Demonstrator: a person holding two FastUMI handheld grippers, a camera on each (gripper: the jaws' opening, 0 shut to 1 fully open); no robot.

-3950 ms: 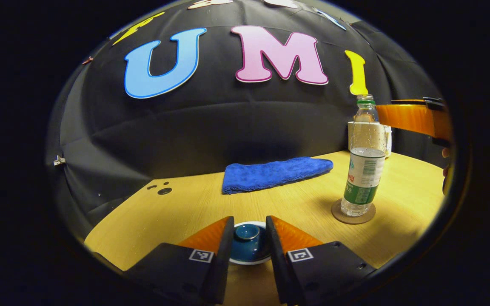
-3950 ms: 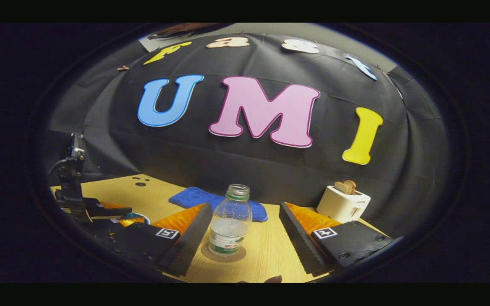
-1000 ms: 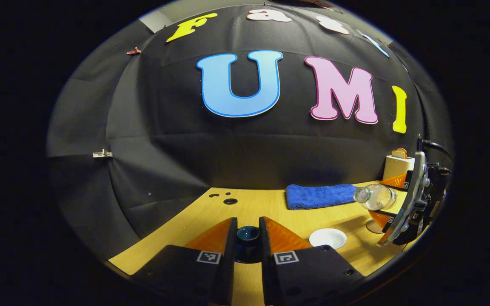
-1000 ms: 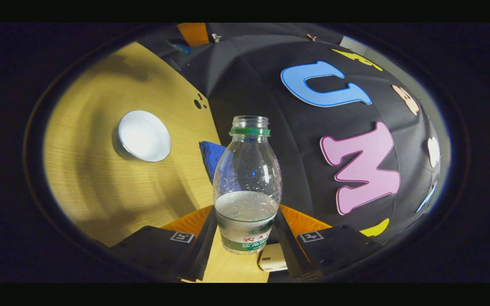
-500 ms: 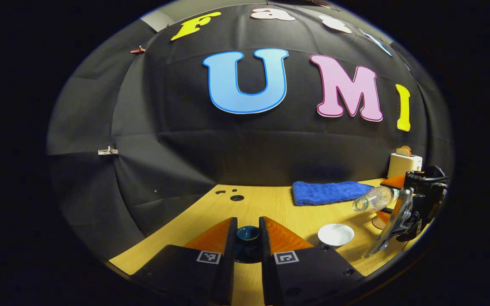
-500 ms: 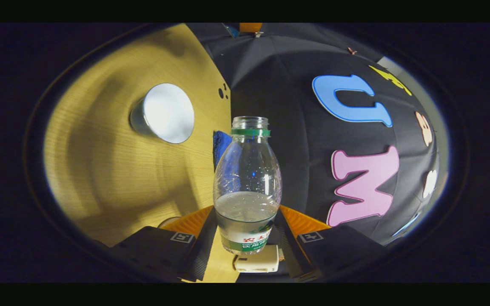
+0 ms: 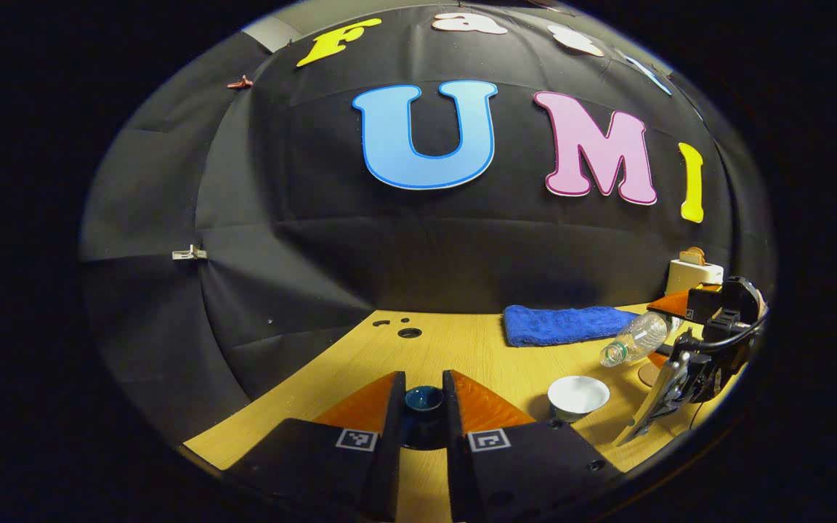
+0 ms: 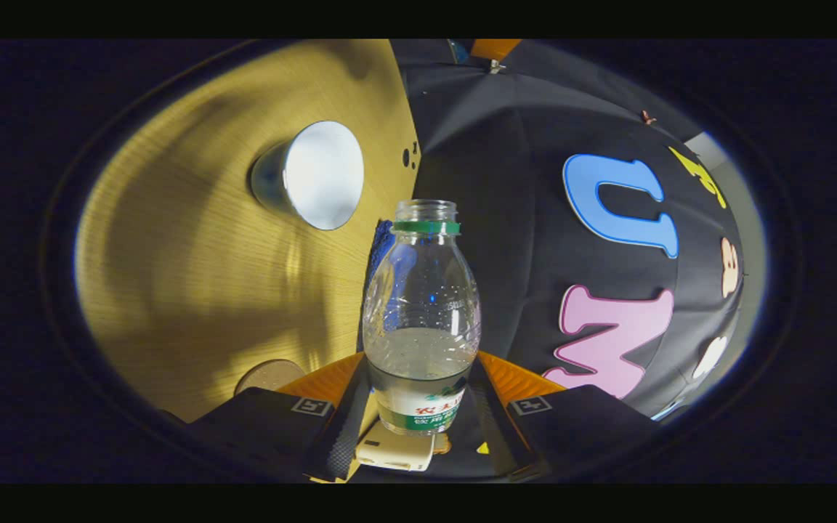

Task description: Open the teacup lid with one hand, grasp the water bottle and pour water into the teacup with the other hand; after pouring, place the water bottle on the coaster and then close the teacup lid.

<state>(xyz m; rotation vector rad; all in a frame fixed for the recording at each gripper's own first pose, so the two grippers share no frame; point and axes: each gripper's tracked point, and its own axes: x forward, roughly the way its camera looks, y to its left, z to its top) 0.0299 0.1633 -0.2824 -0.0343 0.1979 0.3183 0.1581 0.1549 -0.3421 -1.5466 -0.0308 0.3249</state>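
A blue towel (image 7: 562, 324) is lying folded on the wooden table (image 7: 462, 349) near the back wall, and what is probably a toaster (image 7: 692, 274) is standing just beyond it.

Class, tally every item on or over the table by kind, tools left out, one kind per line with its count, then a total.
Teacup: 1
Teacup lid: 1
Water bottle: 1
Coaster: 1
Blue cloth: 1
Toaster: 1
Total: 6
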